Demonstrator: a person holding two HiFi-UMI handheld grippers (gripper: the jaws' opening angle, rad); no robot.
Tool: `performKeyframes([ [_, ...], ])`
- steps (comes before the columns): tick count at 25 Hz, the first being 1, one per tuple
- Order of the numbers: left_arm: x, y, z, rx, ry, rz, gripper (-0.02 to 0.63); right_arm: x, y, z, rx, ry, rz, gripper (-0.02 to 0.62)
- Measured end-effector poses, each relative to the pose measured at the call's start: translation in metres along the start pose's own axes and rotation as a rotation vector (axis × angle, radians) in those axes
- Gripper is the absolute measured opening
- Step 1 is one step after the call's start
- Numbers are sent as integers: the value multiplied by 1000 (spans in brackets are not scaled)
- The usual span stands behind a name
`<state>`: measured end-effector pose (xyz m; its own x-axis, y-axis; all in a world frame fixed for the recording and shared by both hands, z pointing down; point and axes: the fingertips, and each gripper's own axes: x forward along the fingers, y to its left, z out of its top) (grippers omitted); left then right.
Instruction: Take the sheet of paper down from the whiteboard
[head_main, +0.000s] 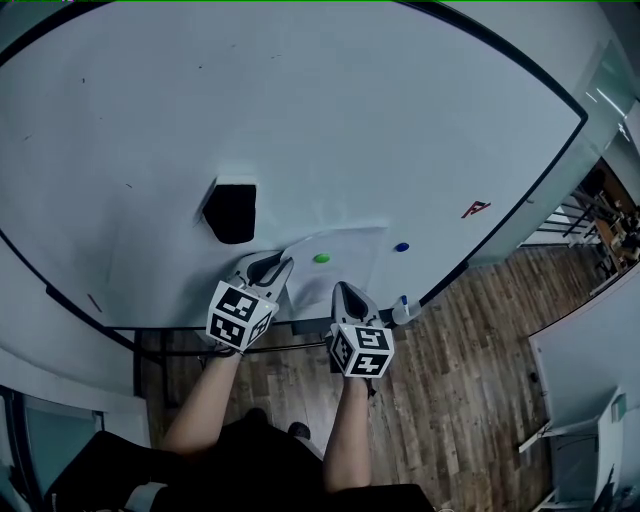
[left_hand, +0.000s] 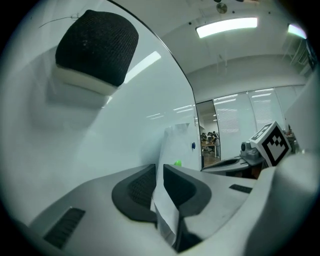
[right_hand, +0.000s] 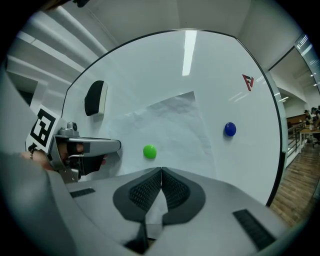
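Note:
A white sheet of paper (head_main: 350, 250) hangs on the whiteboard (head_main: 300, 110), with a green magnet (head_main: 321, 258) on its lower part. My left gripper (head_main: 275, 264) is at the sheet's lower left corner. In the left gripper view the paper (left_hand: 167, 207) runs between that gripper's (left_hand: 156, 170) jaws, which stand slightly apart. My right gripper (head_main: 343, 291) is at the bottom edge. In the right gripper view its jaws (right_hand: 161, 172) are pressed together on the paper (right_hand: 175, 117), just below the green magnet (right_hand: 149, 151).
A black eraser (head_main: 232, 210) sticks to the board up and left of the sheet. A blue magnet (head_main: 402, 246) sits on bare board right of it, with a red logo (head_main: 476, 209) farther right. A marker (head_main: 402, 308) lies on the board's tray. Below is wooden floor (head_main: 470, 390).

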<state>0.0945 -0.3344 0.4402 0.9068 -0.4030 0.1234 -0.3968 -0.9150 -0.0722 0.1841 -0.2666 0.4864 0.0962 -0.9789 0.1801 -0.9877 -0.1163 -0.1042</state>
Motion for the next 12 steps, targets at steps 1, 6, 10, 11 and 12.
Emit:
performKeyframes([
  [1, 0, 1, 0, -8, -2, 2, 55, 1, 0, 0, 1, -1, 2, 25],
  [6, 2, 4, -3, -49, -6, 7, 21, 5, 0, 5, -1, -8, 24, 25],
  [10, 2, 6, -4, -80, -14, 11, 21, 9, 0, 10, -6, -13, 50, 25],
  [11, 2, 6, -4, -83, -14, 15, 21, 10, 0, 11, -8, -15, 55, 25],
  [12, 2, 6, -5, -83, -13, 20, 21, 11, 0, 12, -10, -16, 61, 25],
])
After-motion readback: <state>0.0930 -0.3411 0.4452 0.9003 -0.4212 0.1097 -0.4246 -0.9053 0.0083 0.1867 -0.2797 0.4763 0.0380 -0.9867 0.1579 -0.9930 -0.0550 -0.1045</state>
